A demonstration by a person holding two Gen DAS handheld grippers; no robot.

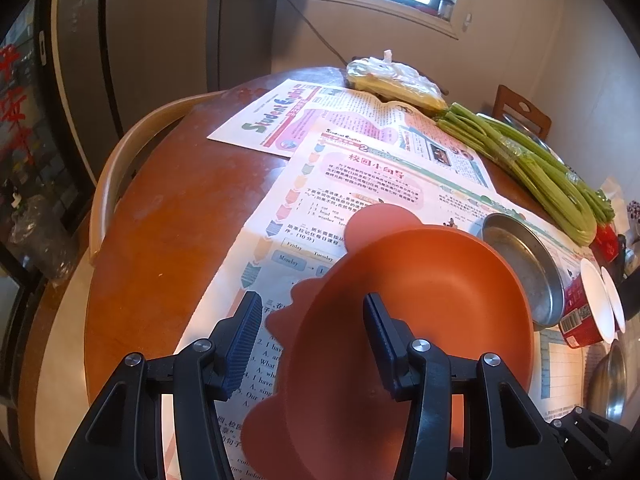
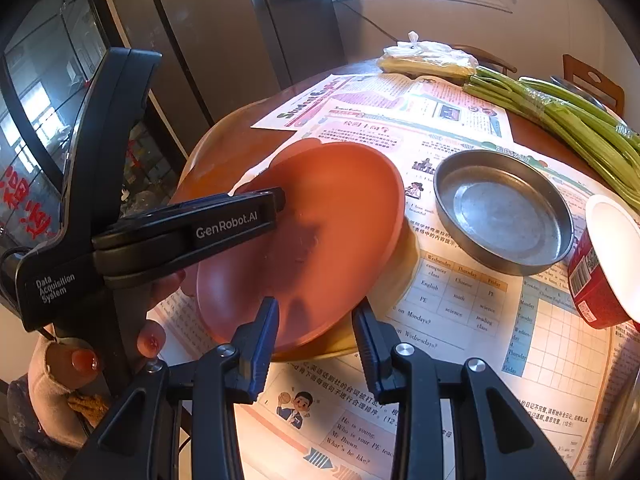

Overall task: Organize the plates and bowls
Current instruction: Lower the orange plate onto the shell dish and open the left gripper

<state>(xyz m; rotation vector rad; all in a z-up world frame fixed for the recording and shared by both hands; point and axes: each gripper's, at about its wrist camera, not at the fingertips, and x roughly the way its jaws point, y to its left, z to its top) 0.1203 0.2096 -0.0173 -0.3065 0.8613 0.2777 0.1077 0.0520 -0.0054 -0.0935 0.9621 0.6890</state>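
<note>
An orange bowl [image 1: 420,312] with a scalloped flange is seen on the newspaper [image 1: 360,176] covering the round table [image 1: 168,216], left of a shallow metal pan [image 2: 504,212]. Its near-left rim sits between the fingers of the left gripper [image 1: 312,340], one pad inside the bowl and one outside; the jaws are parted and no pressing is seen. The right gripper [image 2: 316,340] hovers at the bowl's near edge, narrowly parted and holding nothing.
</note>
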